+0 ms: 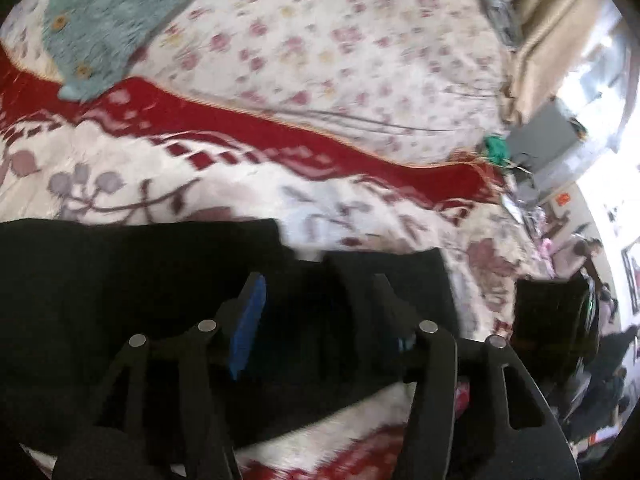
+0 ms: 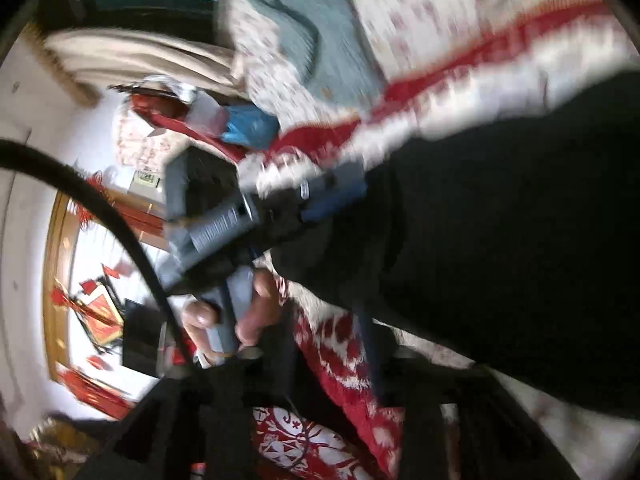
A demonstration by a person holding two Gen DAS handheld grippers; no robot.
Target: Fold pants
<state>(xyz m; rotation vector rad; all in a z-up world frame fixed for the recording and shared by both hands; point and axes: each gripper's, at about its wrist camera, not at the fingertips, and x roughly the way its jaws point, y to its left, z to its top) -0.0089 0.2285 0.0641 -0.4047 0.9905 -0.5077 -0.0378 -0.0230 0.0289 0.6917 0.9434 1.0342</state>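
**Black pants flat on the bed, both claws over them**

On the bed, seen from the left wrist, a white blanket with red and mauve flowers covers the near half, its red border running as a band from upper left down to the right. Beyond it lies a pale floral sheet, and on that, at upper left, a teal cardigan with wooden buttons. At the right edge the room shows beige curtains and a bright window. The pants lie flat on the blanket along the lower part of the view, their long axis running left to right across the picture, with the cloth's top edge stepping down near the middle. The left claw hangs over them, spread, with blue pads; no cloth is pinched between the fingers.

From the right wrist, everything is blurred. The pants fill the right side as a dark band slanting from lower left to upper right over the blanket. The left claw sits at their edge, held by a hand. Red paper ornaments hang on a white wall at left. The right claw's own fingers are a dark blur at the bottom; I cannot tell how they stand.
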